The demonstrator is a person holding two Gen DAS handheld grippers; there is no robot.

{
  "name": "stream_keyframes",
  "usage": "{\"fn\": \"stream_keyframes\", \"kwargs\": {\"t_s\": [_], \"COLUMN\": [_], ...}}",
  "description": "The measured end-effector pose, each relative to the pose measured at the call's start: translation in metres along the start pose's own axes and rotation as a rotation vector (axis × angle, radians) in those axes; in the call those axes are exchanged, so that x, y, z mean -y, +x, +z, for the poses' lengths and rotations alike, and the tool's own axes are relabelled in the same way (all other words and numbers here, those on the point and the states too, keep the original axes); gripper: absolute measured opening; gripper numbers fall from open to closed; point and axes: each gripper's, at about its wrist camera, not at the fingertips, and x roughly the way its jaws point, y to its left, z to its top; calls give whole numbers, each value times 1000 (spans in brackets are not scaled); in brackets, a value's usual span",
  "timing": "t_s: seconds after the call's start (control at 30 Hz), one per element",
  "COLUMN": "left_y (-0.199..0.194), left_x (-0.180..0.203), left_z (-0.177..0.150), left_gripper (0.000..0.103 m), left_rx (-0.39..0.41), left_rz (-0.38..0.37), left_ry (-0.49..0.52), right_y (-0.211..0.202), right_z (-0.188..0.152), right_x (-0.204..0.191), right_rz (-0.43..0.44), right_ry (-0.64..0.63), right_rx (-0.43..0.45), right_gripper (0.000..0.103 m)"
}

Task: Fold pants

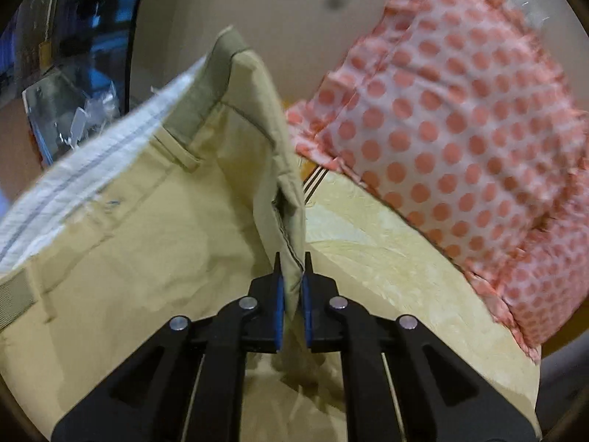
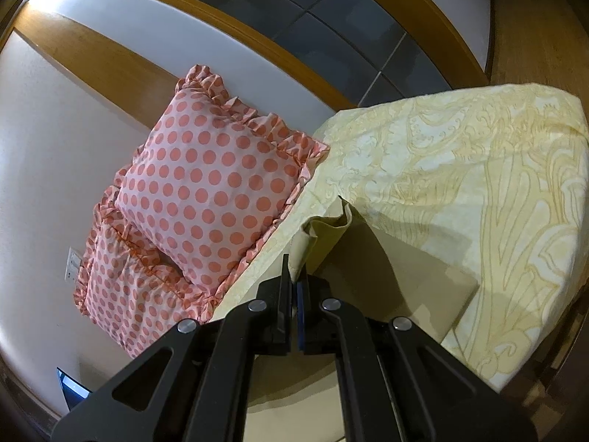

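Khaki pants (image 1: 147, 228) hang lifted over the bed, waistband with white lining at the upper left in the left wrist view. My left gripper (image 1: 292, 269) is shut on a folded edge of the pants near the fly seam. In the right wrist view my right gripper (image 2: 294, 276) is shut on another edge of the pants (image 2: 386, 269), whose leg lies across the yellow patterned bedspread (image 2: 478, 169) to the right.
Two pink polka-dot ruffled pillows (image 2: 210, 184) lean against the white wall at the head of the bed; one also shows in the left wrist view (image 1: 460, 129). A wooden frame (image 2: 257, 40) runs behind. Clutter (image 1: 73, 110) sits at the far left.
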Motion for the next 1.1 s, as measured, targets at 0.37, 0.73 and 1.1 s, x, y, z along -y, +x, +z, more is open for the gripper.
{"fn": "stream_keyframes", "kwargs": {"t_s": [0.37, 0.73, 1.1], "left_y": [-126, -129, -171], "left_x": [-91, -115, -113], "left_z": [-127, -162, -171], "left_gripper": [8, 9, 39], "left_rx": [-9, -10, 138], "left_rz": [-63, -77, -26], "left_ry": [-6, -33, 34], "right_y": [-11, -15, -34], "right_z": [0, -12, -7], "right_x": [30, 54, 61], "right_rz": [-87, -198, -304], "right_ry": [-3, 5, -25], "right_rx": [-18, -67, 23], "right_gripper": [2, 2, 60]}}
